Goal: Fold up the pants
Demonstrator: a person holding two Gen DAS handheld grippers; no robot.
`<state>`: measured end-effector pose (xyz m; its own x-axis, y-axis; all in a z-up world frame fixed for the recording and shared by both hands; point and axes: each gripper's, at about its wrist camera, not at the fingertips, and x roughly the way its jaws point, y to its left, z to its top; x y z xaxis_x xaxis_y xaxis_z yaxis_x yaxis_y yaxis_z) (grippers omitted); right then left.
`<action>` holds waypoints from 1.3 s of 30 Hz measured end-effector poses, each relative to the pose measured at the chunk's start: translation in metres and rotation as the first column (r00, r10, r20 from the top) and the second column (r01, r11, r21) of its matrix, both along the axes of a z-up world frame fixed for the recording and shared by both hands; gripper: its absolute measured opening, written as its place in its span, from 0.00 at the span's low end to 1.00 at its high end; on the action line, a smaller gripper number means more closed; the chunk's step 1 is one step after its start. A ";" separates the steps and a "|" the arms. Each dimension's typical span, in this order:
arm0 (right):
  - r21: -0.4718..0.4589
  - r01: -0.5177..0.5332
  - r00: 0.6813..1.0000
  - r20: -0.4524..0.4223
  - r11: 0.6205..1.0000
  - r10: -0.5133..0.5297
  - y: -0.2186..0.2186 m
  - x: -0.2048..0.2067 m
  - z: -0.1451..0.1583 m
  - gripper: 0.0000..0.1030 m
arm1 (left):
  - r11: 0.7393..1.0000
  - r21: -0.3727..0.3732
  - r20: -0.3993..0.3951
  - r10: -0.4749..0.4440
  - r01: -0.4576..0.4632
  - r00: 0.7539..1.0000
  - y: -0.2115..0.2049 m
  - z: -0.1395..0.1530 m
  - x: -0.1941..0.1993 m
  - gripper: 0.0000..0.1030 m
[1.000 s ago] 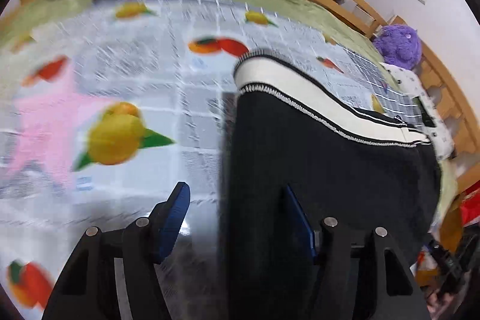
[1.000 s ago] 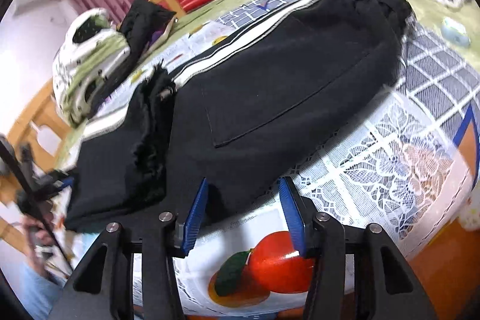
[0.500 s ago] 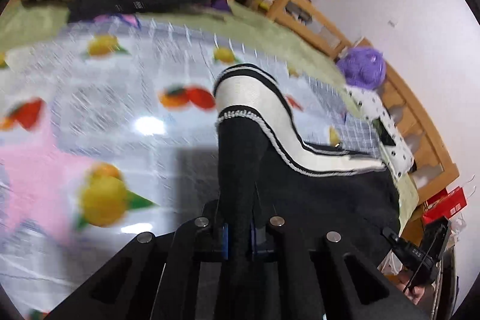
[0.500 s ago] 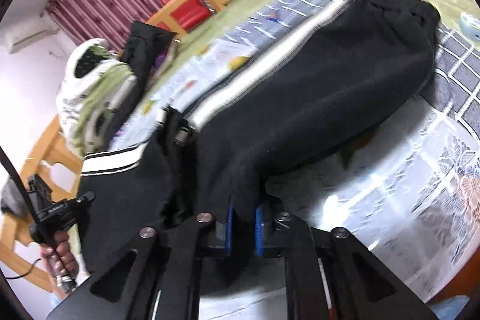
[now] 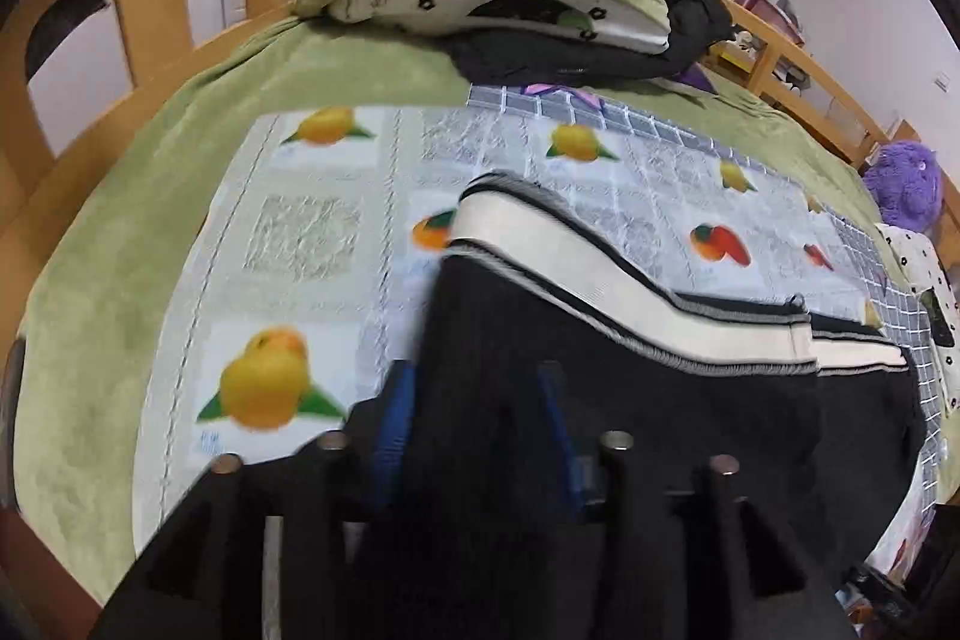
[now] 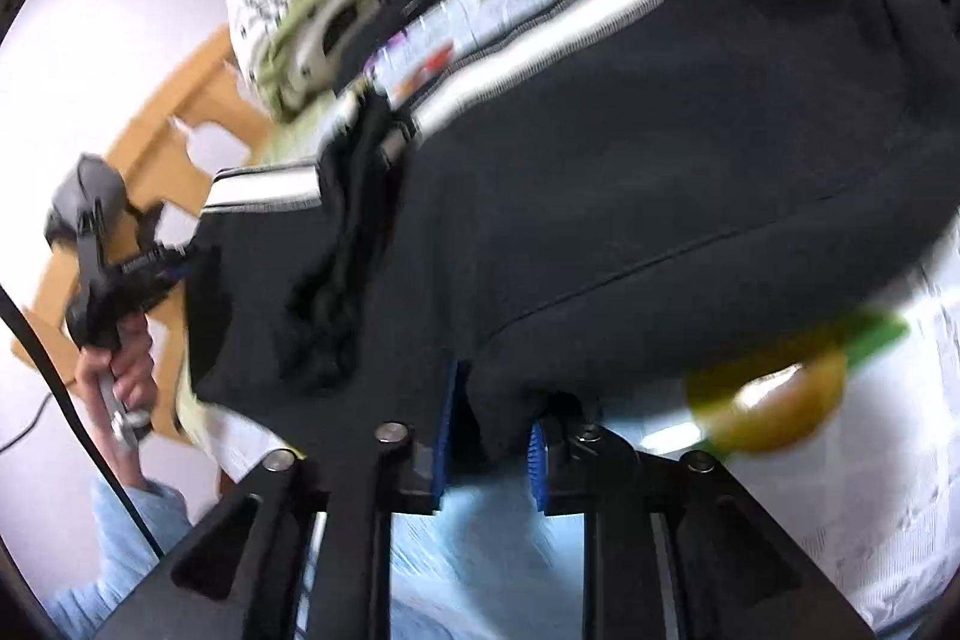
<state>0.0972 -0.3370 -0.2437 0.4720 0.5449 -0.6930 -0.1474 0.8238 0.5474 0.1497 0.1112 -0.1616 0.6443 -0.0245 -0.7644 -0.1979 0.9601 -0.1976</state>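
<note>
Left wrist view: the left gripper (image 5: 474, 424), shut tight half a second before, now stood apart around the pants (image 5: 630, 388) at six o'clock; right wrist view: the right gripper (image 6: 489, 439) had likewise loosened on the hem, so the fold seemed laid on the bed (image 6: 900, 460).

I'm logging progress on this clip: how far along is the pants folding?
Early to midway. Done: the black pants with the cream side stripe lie on the fruit-print tablecloth, apparently doubled leg on leg. In hand: the left hand-held gripper and right hand-held gripper each have black fabric between their blue pads, jaws parted. Left: no crosswise fold shows yet.
</note>
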 end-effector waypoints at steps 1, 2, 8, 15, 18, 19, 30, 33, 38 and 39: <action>-0.004 0.001 1.000 0.006 1.000 -0.001 -0.007 -0.007 0.001 0.24 | 1.000 -0.023 -0.001 -0.008 0.008 1.000 0.000 -0.003 -0.007 0.44; -0.019 0.012 1.000 0.012 1.000 -0.012 -0.015 -0.013 0.004 0.26 | 1.000 -0.030 0.000 -0.008 0.008 1.000 0.000 -0.003 -0.014 0.47; -0.095 0.136 0.984 0.133 0.986 -0.123 -0.065 -0.039 0.039 0.33 | 0.997 -0.040 0.039 -0.058 0.059 0.998 -0.022 -0.009 -0.052 0.60; -0.050 0.340 0.938 0.091 0.939 -0.335 -0.135 -0.029 0.026 0.34 | 0.987 0.105 -0.018 -0.122 0.124 0.992 -0.061 -0.051 -0.088 0.61; -0.046 0.367 0.927 0.100 0.929 -0.361 -0.147 -0.018 0.024 0.42 | 0.996 0.037 0.015 -0.083 0.082 0.996 -0.051 -0.041 -0.109 0.61; -0.034 0.378 0.922 0.111 0.925 -0.372 -0.152 -0.012 0.025 0.46 | 0.998 0.008 0.024 -0.057 0.057 0.998 -0.044 -0.040 -0.116 0.62; 0.139 0.432 0.895 0.055 0.891 -0.443 -0.208 0.073 0.016 0.14 | 0.930 -0.320 0.023 0.199 -0.181 0.980 0.028 -0.075 -0.137 0.63; 0.040 0.418 0.906 0.059 0.907 -0.420 -0.201 0.069 0.014 0.31 | 0.914 -0.357 0.041 0.224 -0.195 0.974 0.027 -0.077 -0.124 0.70; -0.218 0.379 0.920 0.196 0.900 -0.340 -0.176 0.036 0.041 0.42 | 0.922 -0.323 0.035 0.235 -0.212 0.971 0.013 -0.074 -0.109 0.65; -0.240 0.361 0.926 0.211 0.901 -0.314 -0.171 0.030 0.045 0.42 | 0.926 -0.301 0.036 0.252 -0.230 0.967 0.010 -0.072 -0.109 0.52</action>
